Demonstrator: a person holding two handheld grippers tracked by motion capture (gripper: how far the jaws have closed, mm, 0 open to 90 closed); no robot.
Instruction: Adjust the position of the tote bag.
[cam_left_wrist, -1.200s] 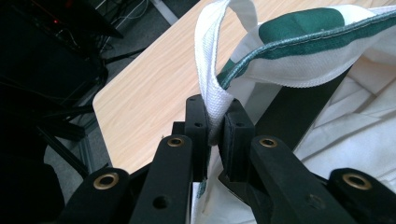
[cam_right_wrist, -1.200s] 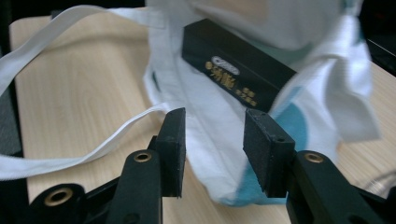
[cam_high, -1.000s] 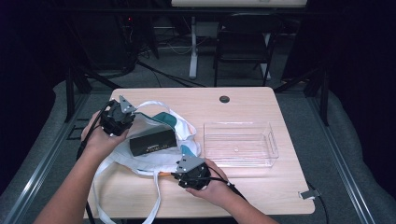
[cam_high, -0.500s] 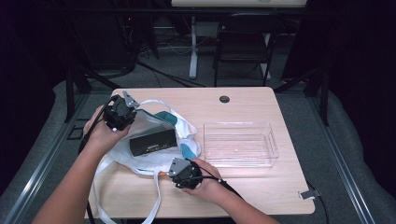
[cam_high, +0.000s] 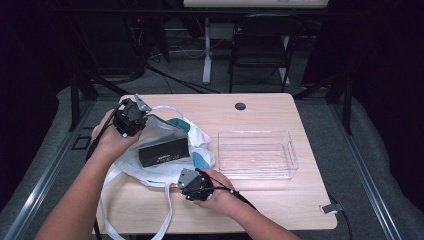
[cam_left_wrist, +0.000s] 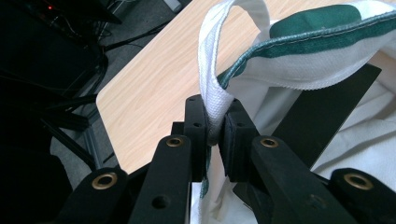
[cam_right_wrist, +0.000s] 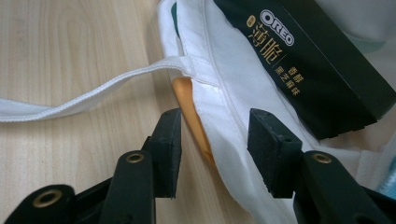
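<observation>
A white cloth bag (cam_high: 156, 129) with green patches lies on the left half of the table. A black Oreo box (cam_high: 164, 151) rests in the bag's open mouth. At the bag's far left corner, my left gripper (cam_high: 131, 116) is shut on the white strap (cam_left_wrist: 212, 70), which loops up from between the jaws. The box (cam_left_wrist: 327, 107) lies just behind that strap. My right gripper (cam_high: 192, 184) is at the bag's near edge and stands open (cam_right_wrist: 215, 140), its jaws on either side of the bag's hem. Something orange (cam_right_wrist: 191, 109) peeks out under the hem, beside the box (cam_right_wrist: 317, 70).
An empty clear plastic tray (cam_high: 290, 155) stands on the wooden table (cam_high: 280, 205) right of the bag. Long white bag straps (cam_high: 167, 220) trail over the table's front edge. A round cable hole (cam_high: 240, 106) is near the back edge.
My right gripper has slid left along the table to the bag's near edge. My left gripper has lifted slightly away with the strap held.
</observation>
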